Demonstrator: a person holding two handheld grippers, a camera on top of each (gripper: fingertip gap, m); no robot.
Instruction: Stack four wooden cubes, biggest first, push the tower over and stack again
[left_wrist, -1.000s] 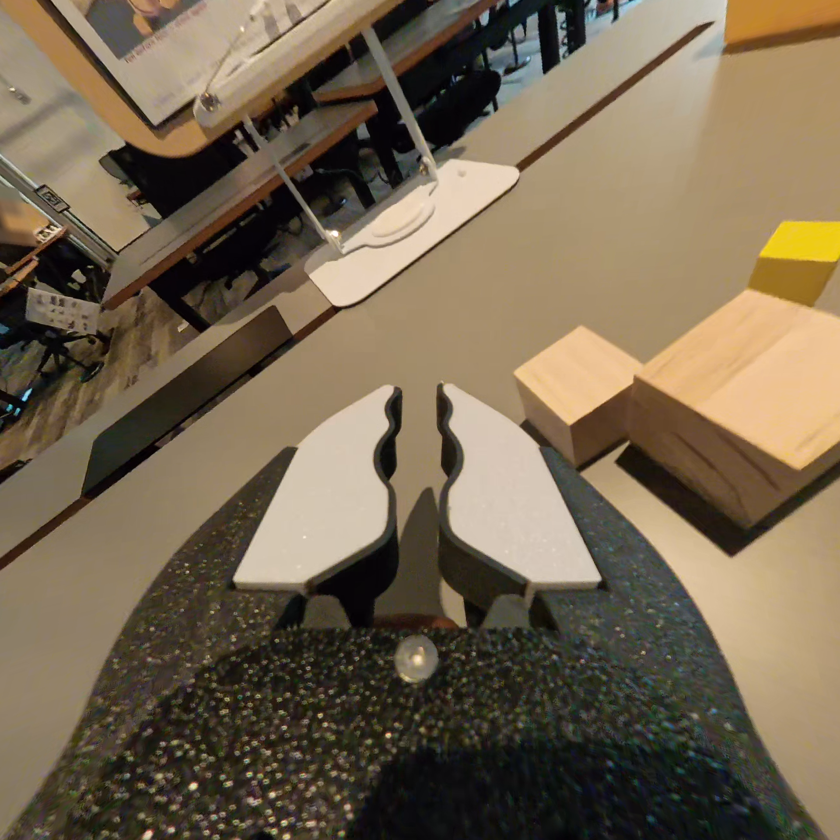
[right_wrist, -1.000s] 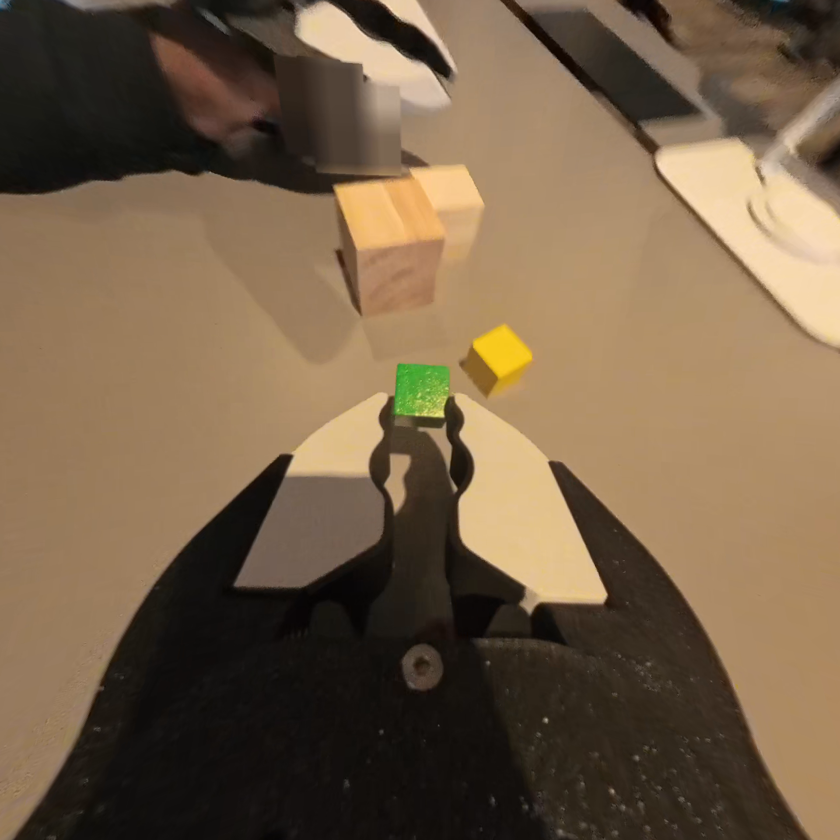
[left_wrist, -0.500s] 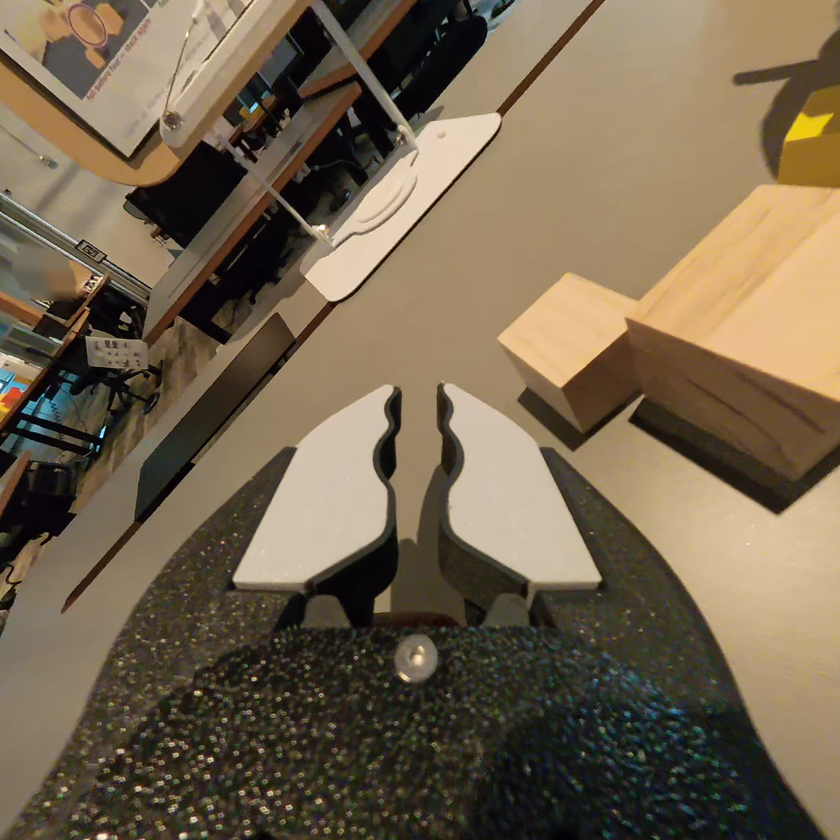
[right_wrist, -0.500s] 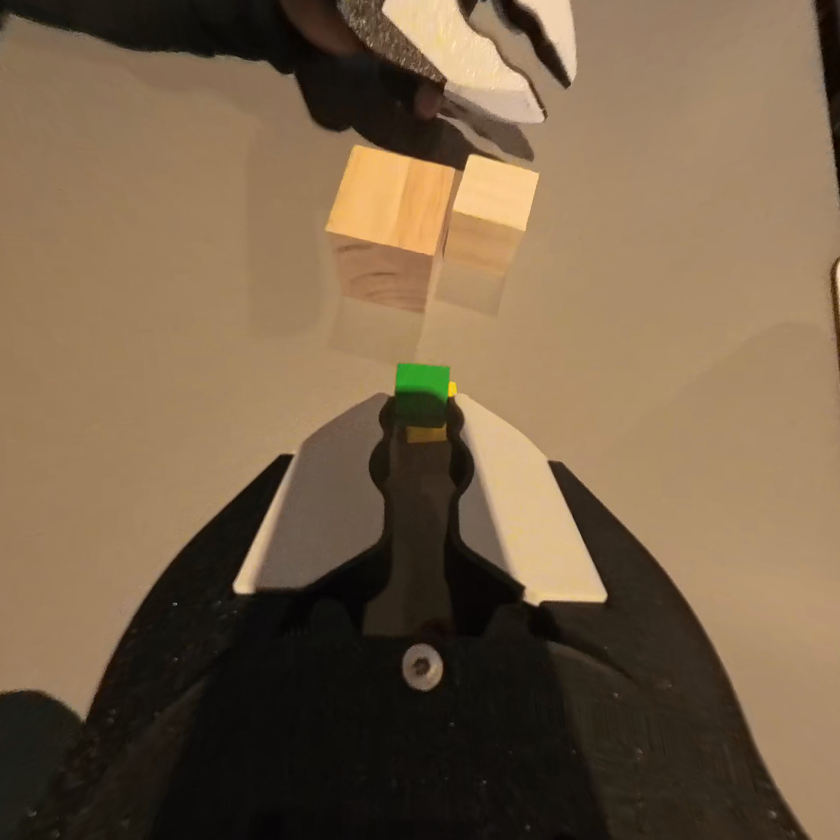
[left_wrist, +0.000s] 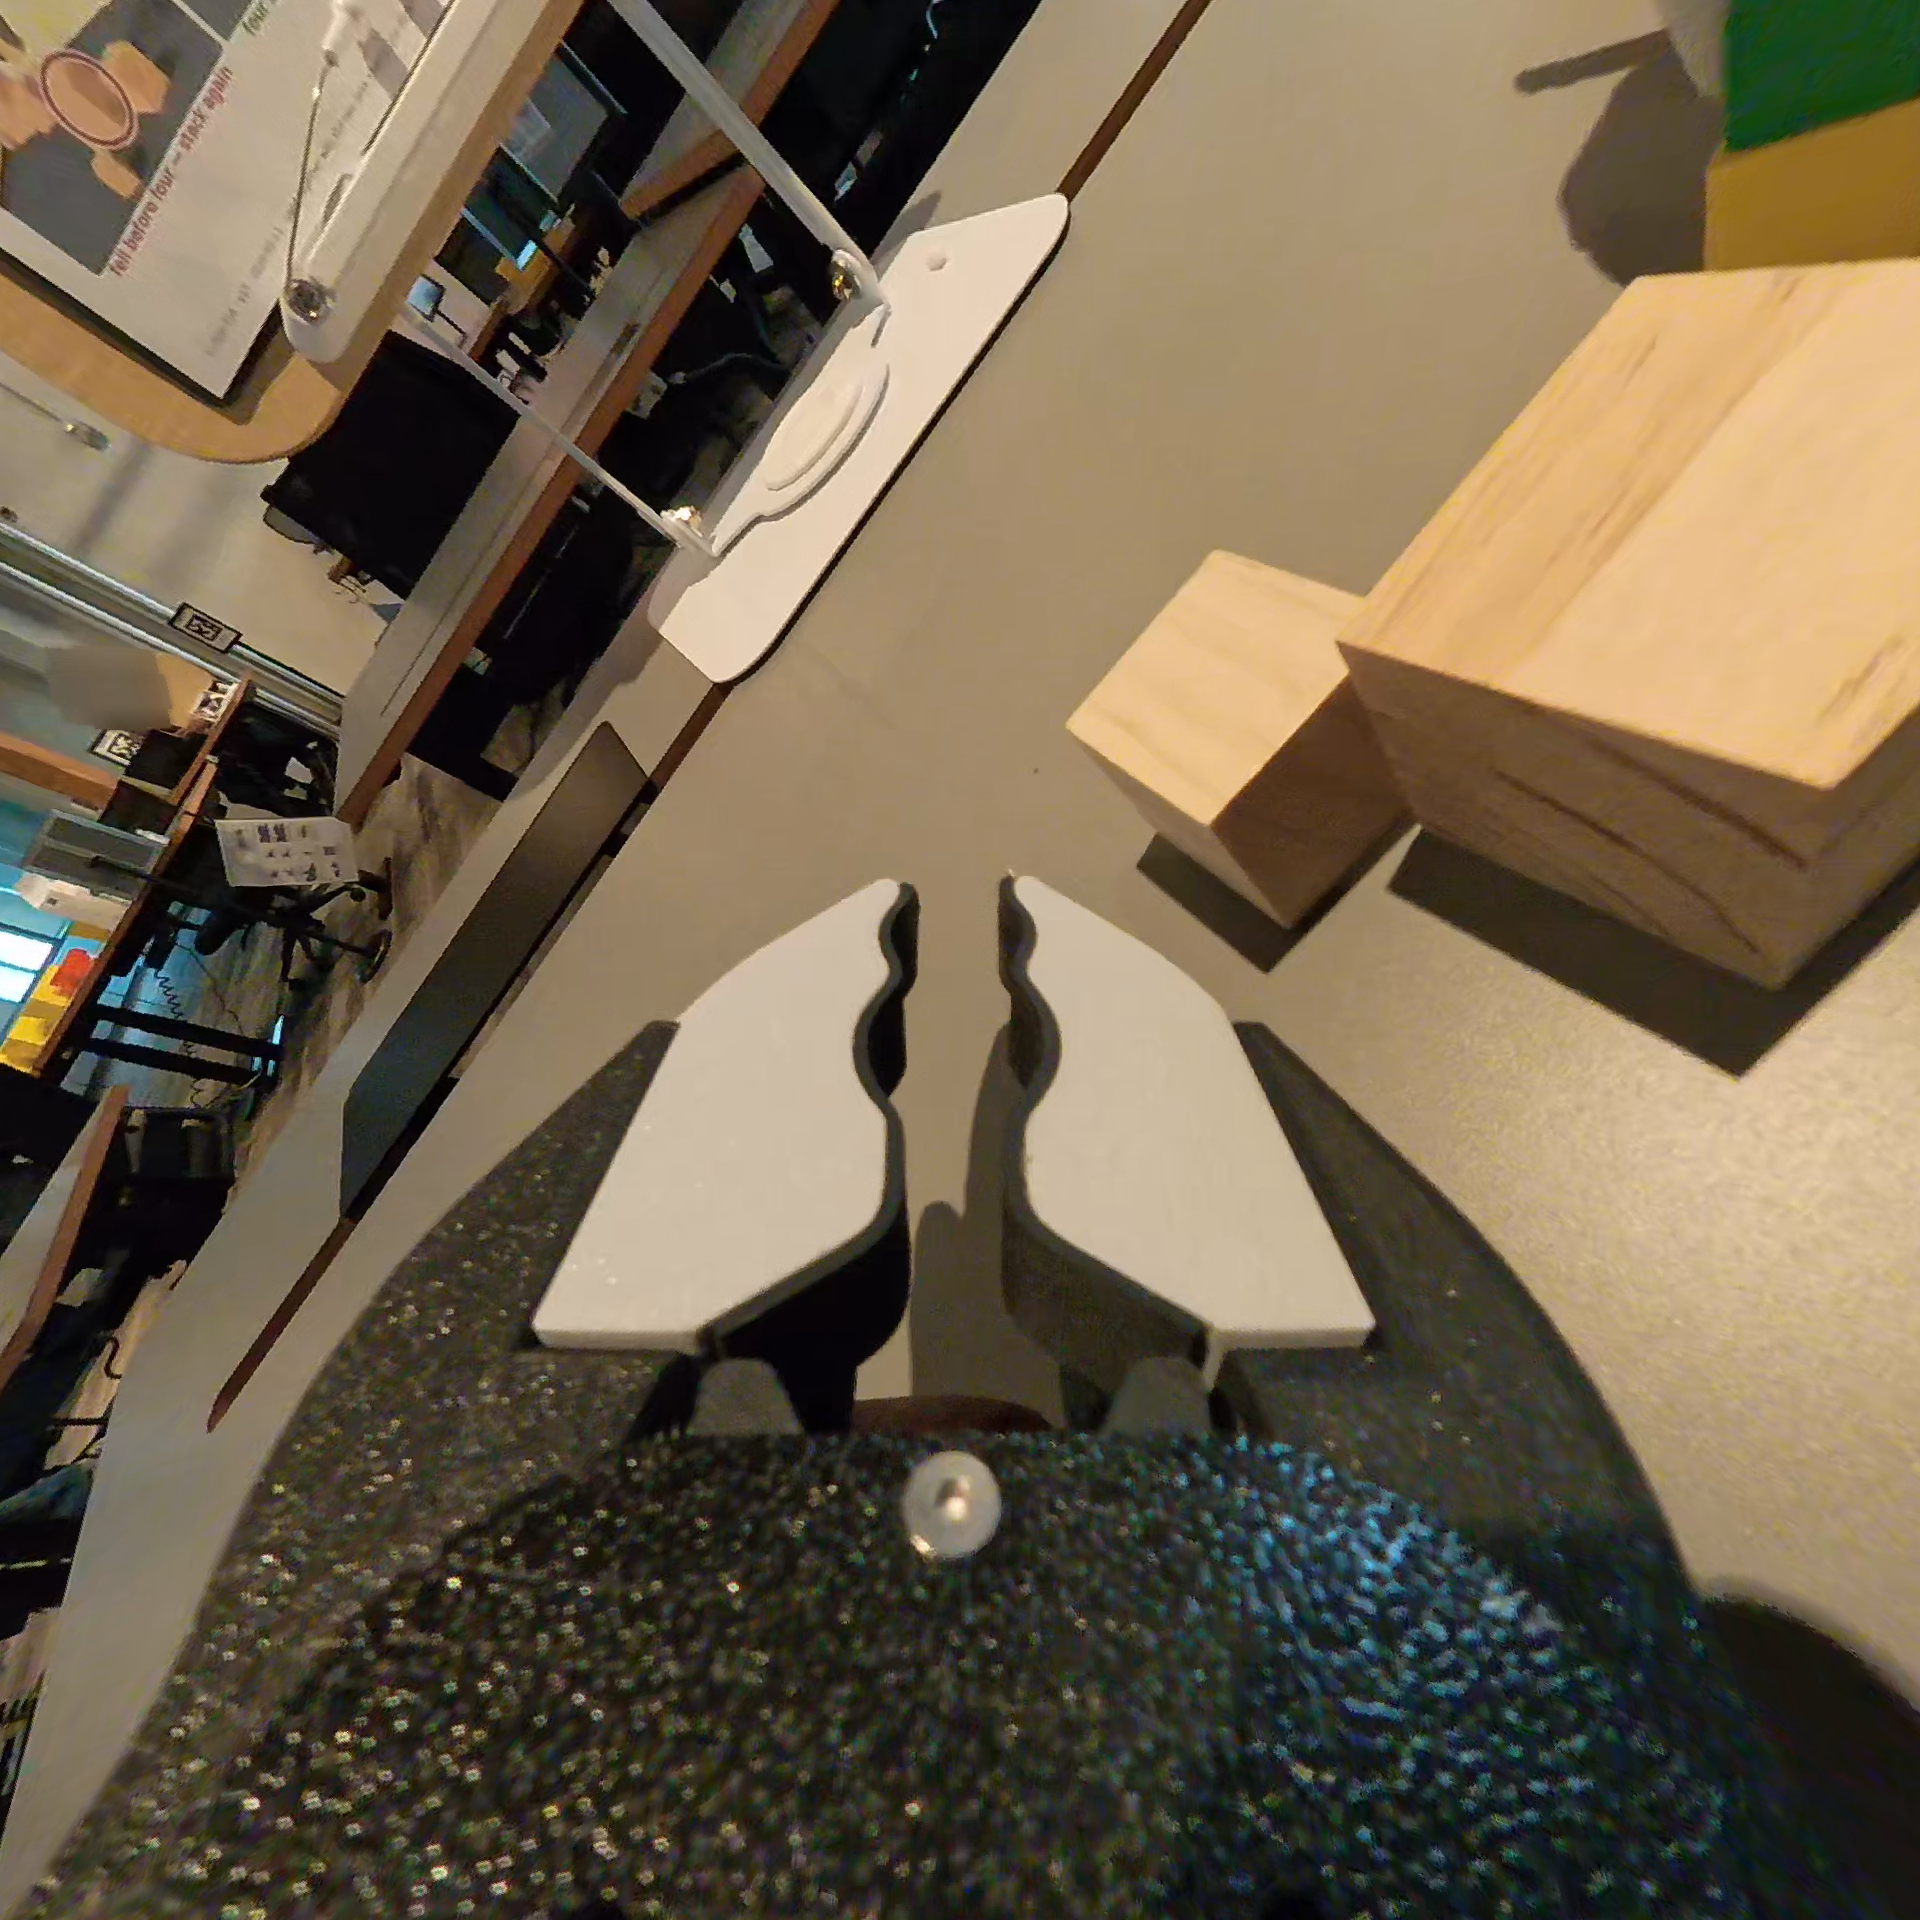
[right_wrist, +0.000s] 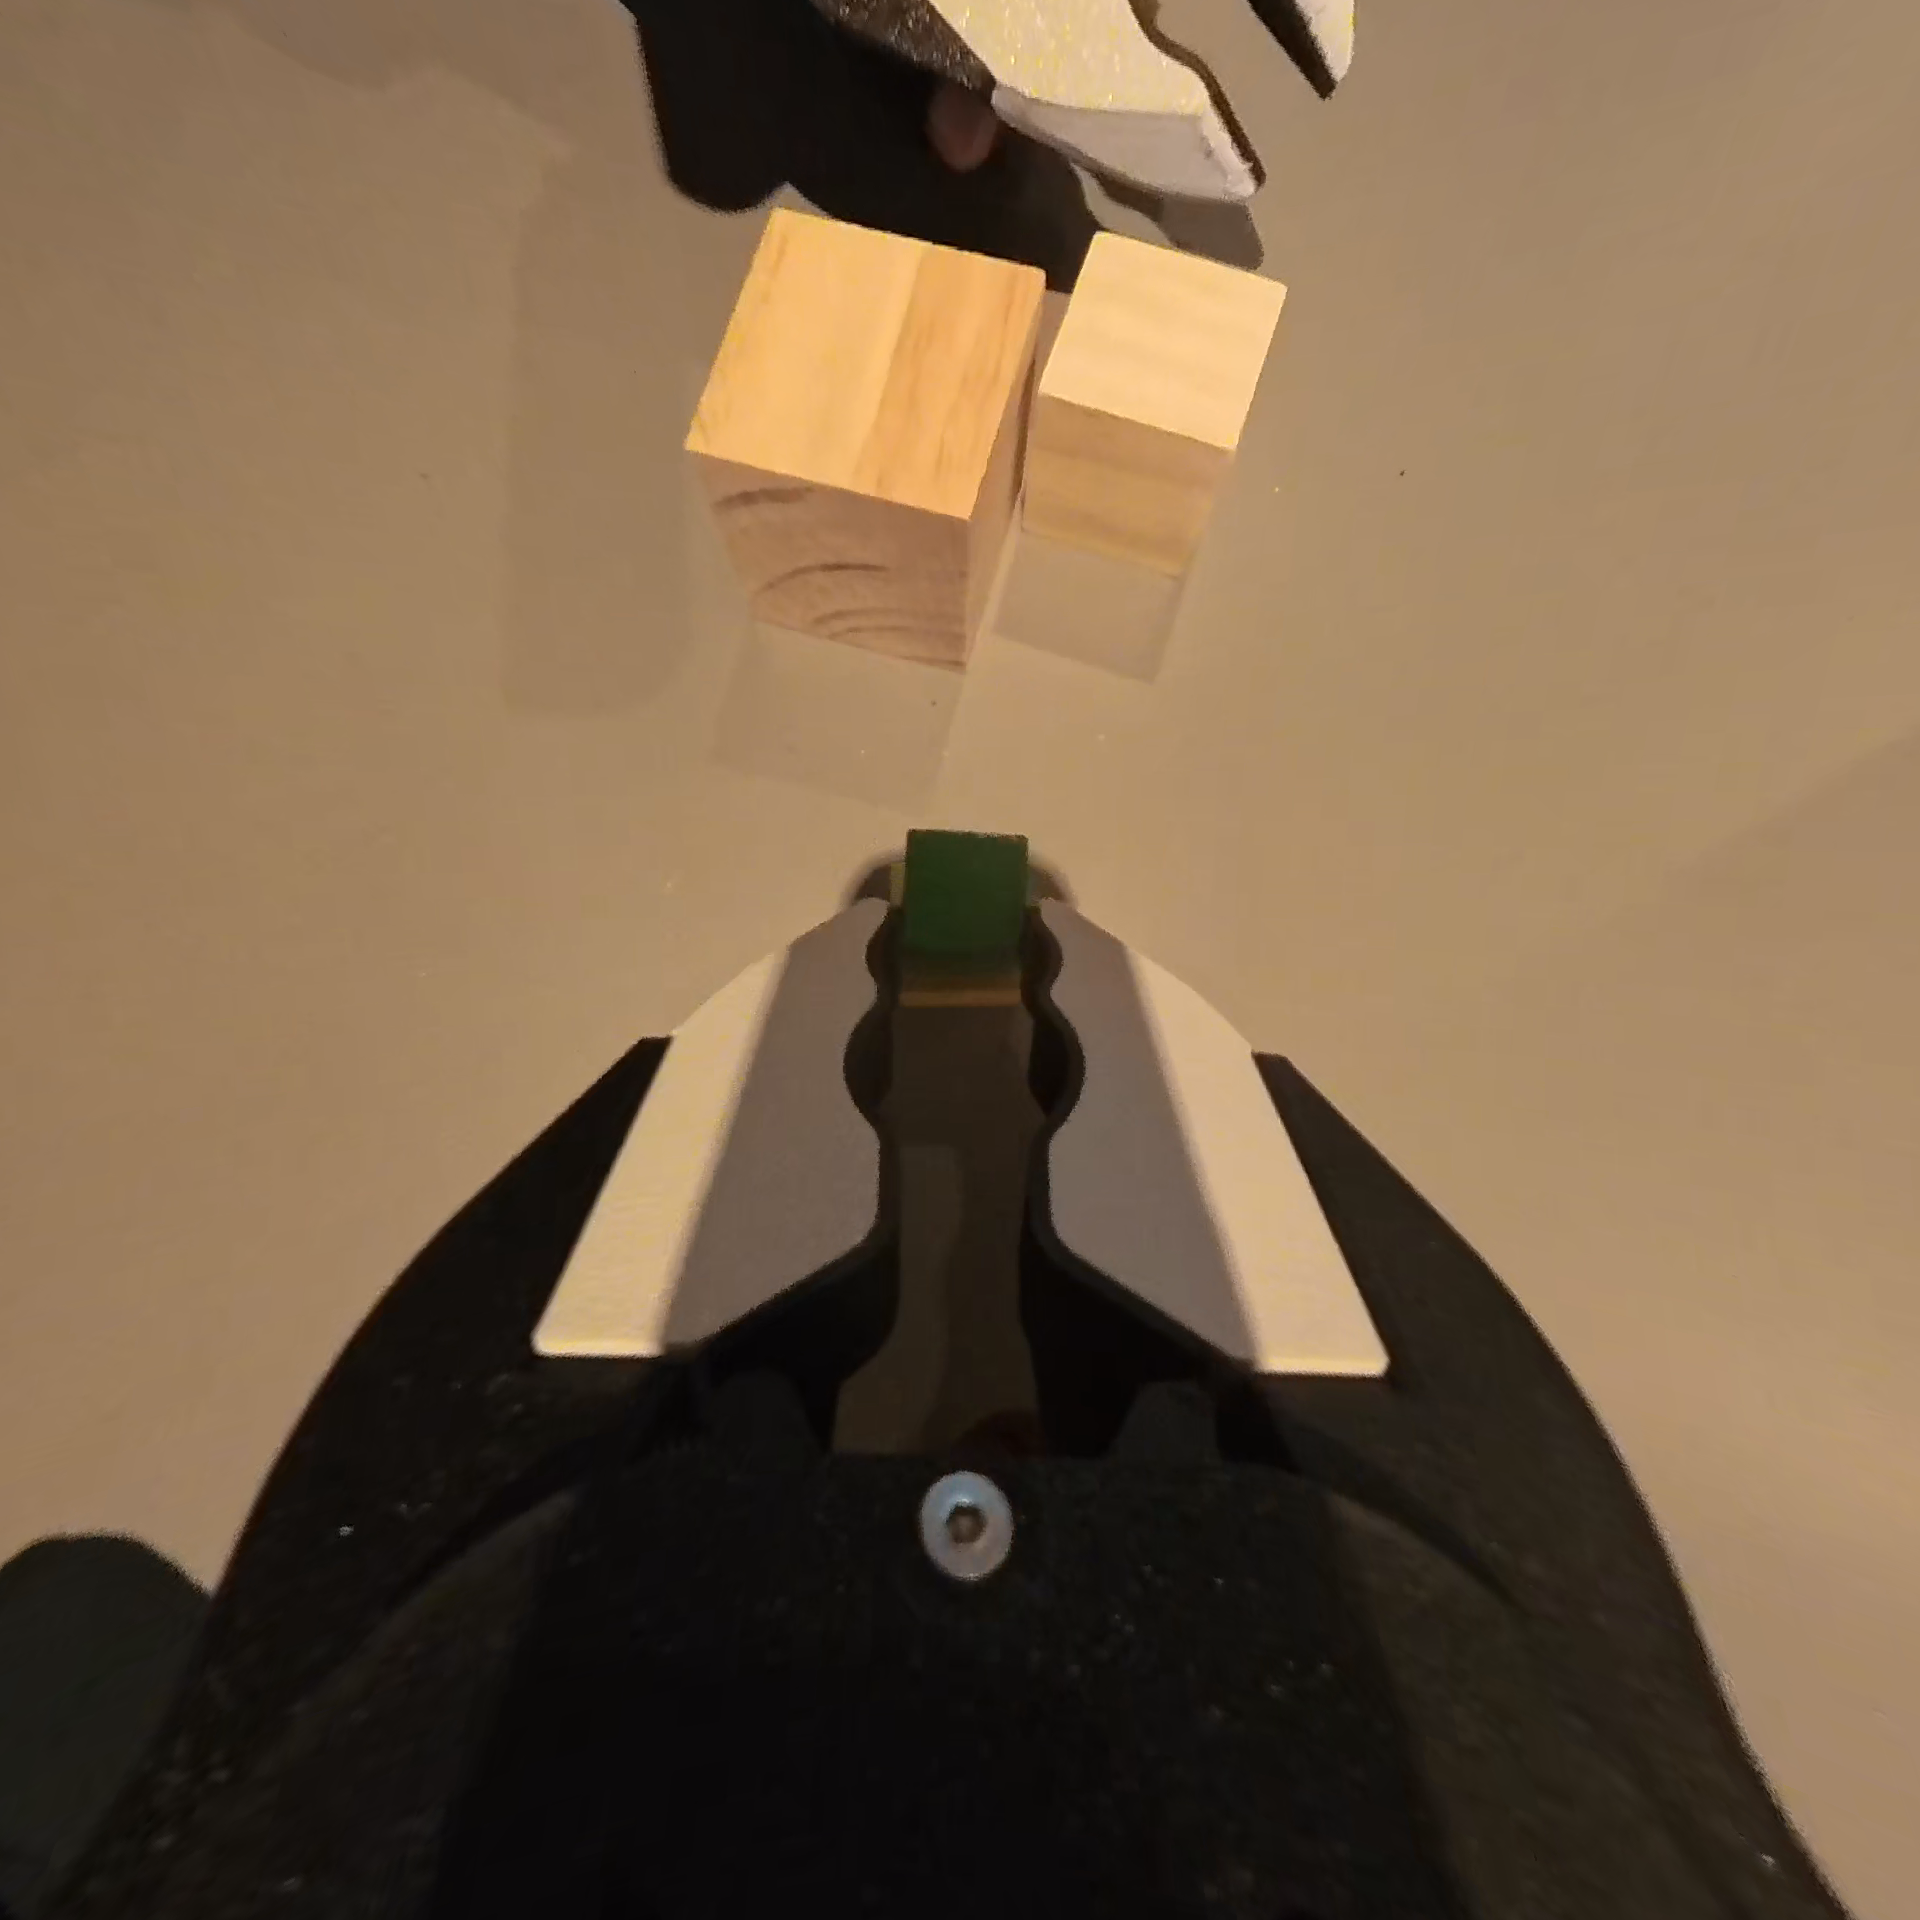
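since a second ago the right gripper (right_wrist: 964, 914) is coming down over the yellow cube (right_wrist: 954, 985), which was sitting off to its right and is now directly under the load, while the left gripper (left_wrist: 956, 904) is tilting and sliding closer to the two plain blocks. right jaws are pinching the green cube (right_wrist: 964, 894) at the very tips, likely so the block can be set flat without the fingers fouling what's below; green looks to be resting on or just above yellow, contact is not resolvable. left jaws are nearly pressed together with only a slim gap, holding nothing, hovering low over the table (left_wrist: 1195, 436) just beside the medium cube (left_wrist: 1236, 727). the big cube (right_wrist: 862, 447) and medium cube are sitting side by side, touching or nearly so, on the table, so the biggest-first order is not being followed here (green on yellow looks like a sub-stack, my guess). room: open table around the yellow/green pair on all sides, the plain blocks lying near ahead. the white stand base (left_wrist: 862, 426) is sitting well apart near the table's far edge.
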